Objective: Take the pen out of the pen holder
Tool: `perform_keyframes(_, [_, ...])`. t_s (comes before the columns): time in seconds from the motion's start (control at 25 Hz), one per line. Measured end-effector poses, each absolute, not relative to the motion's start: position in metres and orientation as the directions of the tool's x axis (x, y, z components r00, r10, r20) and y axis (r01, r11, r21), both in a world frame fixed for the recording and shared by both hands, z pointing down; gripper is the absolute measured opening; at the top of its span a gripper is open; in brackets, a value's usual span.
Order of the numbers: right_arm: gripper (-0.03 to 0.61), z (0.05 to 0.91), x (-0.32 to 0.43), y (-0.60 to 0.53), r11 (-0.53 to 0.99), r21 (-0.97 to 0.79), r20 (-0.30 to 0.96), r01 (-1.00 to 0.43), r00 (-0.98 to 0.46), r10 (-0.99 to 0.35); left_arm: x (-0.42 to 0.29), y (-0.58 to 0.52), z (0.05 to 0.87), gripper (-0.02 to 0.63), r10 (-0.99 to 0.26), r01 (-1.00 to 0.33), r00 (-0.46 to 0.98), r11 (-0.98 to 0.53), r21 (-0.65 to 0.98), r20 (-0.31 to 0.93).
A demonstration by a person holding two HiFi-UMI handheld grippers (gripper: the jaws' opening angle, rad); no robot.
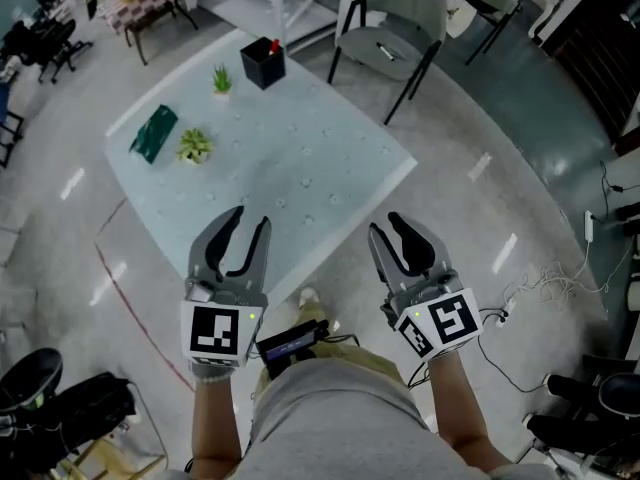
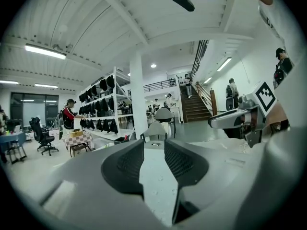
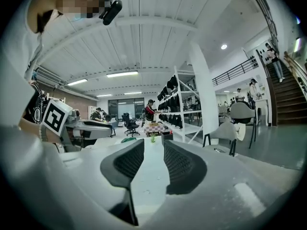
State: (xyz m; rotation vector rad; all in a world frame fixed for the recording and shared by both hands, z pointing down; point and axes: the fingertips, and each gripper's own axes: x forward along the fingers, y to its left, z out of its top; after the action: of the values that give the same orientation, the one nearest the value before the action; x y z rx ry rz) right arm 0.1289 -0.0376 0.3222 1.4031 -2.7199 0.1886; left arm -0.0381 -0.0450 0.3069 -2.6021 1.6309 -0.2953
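Smooth and softly glossy: the pale white rectangular tabletop (image 1: 300, 158), speckled with small marks. Matt black and plastic-looking: the square pen holder (image 1: 262, 65) at its far corner. Glossy red on the slim pen (image 1: 275, 44) inside. Matt grey moulded plastic with dark, mesh-textured pads (image 2: 129, 164) on the left gripper (image 1: 251, 216) and right gripper (image 1: 385, 222). Polished, reflective grey floor (image 1: 480, 198).

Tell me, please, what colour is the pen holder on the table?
The pen holder is black, best seen in the head view.
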Motion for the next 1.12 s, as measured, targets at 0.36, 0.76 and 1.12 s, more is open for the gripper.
perform_keyframes(0.36, [0.127, 0.32, 0.102, -0.096, 0.61, -0.057, 0.137, -0.79, -0.612, -0.779, -0.064, -0.095, 0.309, 0.14, -0.914, -0.908, 0.384, -0.4, -0.129, 0.13])
perform_keyframes(0.76, [0.127, 0.322, 0.087, -0.137, 0.637, -0.039, 0.15, -0.77, -0.635, -0.758, -0.081, -0.122, 0.32, 0.143, -0.931, -0.932, 0.333, -0.349, -0.101, 0.149])
perform_keyframes(1.12, [0.127, 0.325, 0.073, -0.177, 0.678, -0.017, 0.154, -0.735, -0.672, -0.724, -0.094, -0.142, 0.324, 0.146, -0.945, -0.947, 0.294, -0.308, -0.092, 0.14])
